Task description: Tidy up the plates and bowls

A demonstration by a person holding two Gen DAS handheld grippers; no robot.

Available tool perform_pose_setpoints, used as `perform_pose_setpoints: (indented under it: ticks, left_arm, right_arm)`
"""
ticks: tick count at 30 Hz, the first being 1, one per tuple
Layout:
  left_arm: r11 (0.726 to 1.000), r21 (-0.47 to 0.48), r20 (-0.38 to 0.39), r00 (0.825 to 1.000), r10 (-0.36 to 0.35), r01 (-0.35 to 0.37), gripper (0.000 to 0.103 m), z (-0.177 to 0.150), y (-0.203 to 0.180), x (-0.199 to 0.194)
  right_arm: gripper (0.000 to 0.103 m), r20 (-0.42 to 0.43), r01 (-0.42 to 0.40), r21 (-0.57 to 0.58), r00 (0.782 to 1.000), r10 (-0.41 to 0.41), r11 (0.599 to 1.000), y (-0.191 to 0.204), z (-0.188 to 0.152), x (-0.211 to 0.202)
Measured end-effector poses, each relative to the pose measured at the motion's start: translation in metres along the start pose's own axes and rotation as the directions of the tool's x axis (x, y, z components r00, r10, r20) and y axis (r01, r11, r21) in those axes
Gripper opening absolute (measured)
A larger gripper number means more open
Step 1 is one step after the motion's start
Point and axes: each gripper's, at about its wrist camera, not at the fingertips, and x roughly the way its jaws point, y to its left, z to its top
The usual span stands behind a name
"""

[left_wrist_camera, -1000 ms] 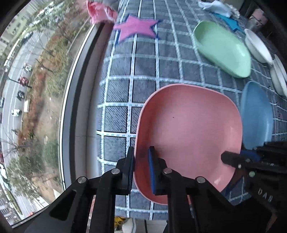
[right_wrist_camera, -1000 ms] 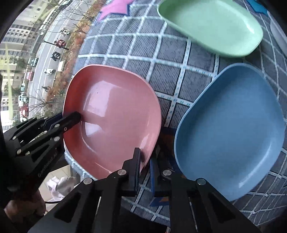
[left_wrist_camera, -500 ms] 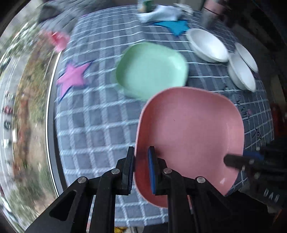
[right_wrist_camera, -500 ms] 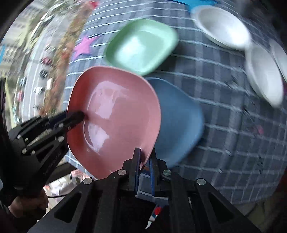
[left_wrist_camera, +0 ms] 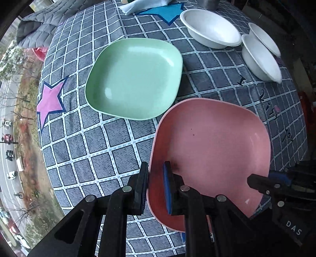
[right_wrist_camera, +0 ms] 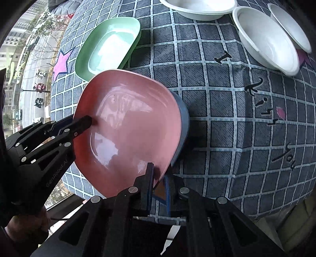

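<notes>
Both grippers hold a pink square plate by opposite rims. My left gripper is shut on its left rim. My right gripper is shut on its near right rim and shows in the left wrist view. The pink plate sits over a blue plate, of which only the right edge shows. A green square plate lies flat on the table beyond, also seen in the right wrist view.
Three white bowls stand at the far right of the checked tablecloth. A pink star, a blue star and a white cloth lie further off. A window runs along the left table edge.
Both grippers have carried the pink plate to the right, from beside the blue plate to over it. The blue plate is now almost fully covered.
</notes>
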Motion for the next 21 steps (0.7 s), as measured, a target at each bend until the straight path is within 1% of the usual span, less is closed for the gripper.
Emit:
perform_pose_setpoints:
  ticks: [3,4,5,6,7,8,9,12,14,18,21]
  left_arm:
    - [1.0,0.003,0.0,1.0,0.002,-0.002,0.017,0.002,0.0,0.003]
    - [1.0,0.006,-0.007,1.0,0.006,-0.006,0.02,0.002,0.0,0.005]
    - [1.0,0.007,-0.029,0.999,0.024,-0.023,0.032,0.003,0.001,0.009]
    - [0.999,0.002,-0.037,0.999,0.038,-0.038,0.047,0.001,0.001,0.012]
    - [0.999,-0.009,-0.034,0.998,0.053,-0.053,0.051,0.001,0.003,0.013]
    - [0.998,-0.022,-0.024,0.998,0.056,-0.056,0.053,-0.001,0.006,0.011]
    - [0.998,-0.042,-0.015,0.999,0.045,-0.046,0.053,-0.002,0.011,0.008]
    - [0.995,-0.099,0.014,1.0,0.006,-0.004,0.053,-0.002,0.027,0.0]
    - [0.992,-0.123,0.029,1.0,-0.006,0.01,0.053,0.0,0.037,-0.005]
    - [0.991,-0.135,0.058,0.998,-0.011,0.019,0.053,0.009,0.047,-0.015]
    - [0.992,-0.122,0.071,0.997,-0.014,0.023,0.053,0.016,0.044,-0.02]
  right_arm:
    - [0.012,0.005,0.016,-0.016,1.0,-0.016,1.0,0.011,0.004,0.002]
    - [0.012,0.002,0.022,-0.018,1.0,-0.022,1.0,0.019,0.009,0.009]
    - [0.012,-0.006,0.026,-0.018,1.0,-0.026,1.0,0.017,0.012,0.014]
    - [0.015,-0.024,0.032,-0.014,0.999,-0.032,0.999,0.015,0.012,0.016]
    - [0.033,-0.044,0.045,-0.003,0.998,-0.045,0.999,0.015,0.02,0.029]
    - [0.061,-0.052,0.051,0.009,0.997,-0.05,0.999,0.014,0.02,0.03]
    - [0.067,-0.038,0.044,0.021,0.998,-0.043,0.999,0.012,0.02,0.028]
    - [0.067,0.02,0.023,0.043,1.0,-0.024,0.999,0.009,0.023,0.016]
    - [0.067,0.048,0.019,0.056,0.999,-0.022,0.998,0.007,0.026,0.009]
    - [0.067,0.08,0.02,0.048,0.997,-0.023,0.999,0.014,0.037,0.003]
    - [0.067,0.098,0.029,0.019,0.995,-0.031,0.999,0.022,0.041,-0.002]
